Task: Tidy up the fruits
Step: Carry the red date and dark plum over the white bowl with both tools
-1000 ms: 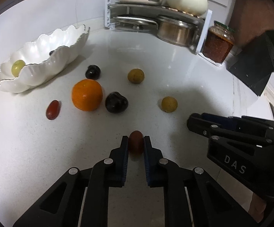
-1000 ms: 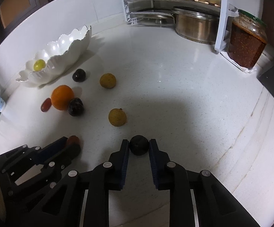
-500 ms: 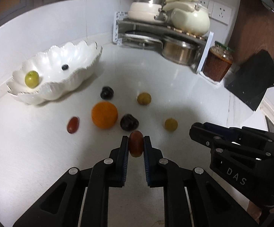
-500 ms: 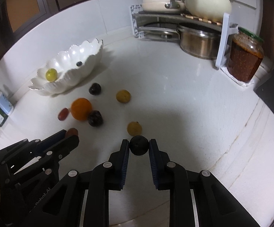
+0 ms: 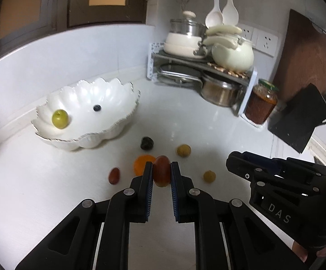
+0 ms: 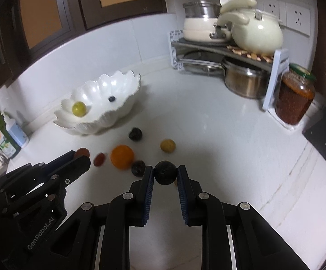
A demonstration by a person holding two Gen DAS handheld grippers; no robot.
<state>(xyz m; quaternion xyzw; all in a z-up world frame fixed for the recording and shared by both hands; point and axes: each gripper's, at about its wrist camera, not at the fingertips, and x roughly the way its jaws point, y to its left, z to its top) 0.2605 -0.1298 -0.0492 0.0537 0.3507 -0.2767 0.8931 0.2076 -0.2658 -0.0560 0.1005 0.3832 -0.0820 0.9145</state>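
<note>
My left gripper [image 5: 161, 174] is shut on a reddish-brown oval fruit [image 5: 162, 172] and holds it well above the white counter. My right gripper [image 6: 165, 174] is shut on a dark round fruit [image 6: 165, 172], also lifted. A white scalloped bowl [image 5: 109, 103] at the back left holds a green fruit [image 5: 60, 118] and a blueberry [image 5: 97, 107]. On the counter lie an orange [image 6: 122, 156], a small red fruit [image 5: 114, 175], two dark fruits [image 6: 135, 134] [image 6: 138, 167] and two yellow-brown fruits [image 5: 184, 150] [image 5: 209, 176].
A pot rack [image 5: 199, 63] with pots and a kettle stands in the back corner. A jar [image 5: 261, 104] stands beside it. A dark board [image 5: 298, 117] lies at the right. Soap bottles [image 6: 3, 132] stand at the far left.
Both grippers have risen from the counter with their fruits held. The counter and bowl now look farther away and lower in both views.
</note>
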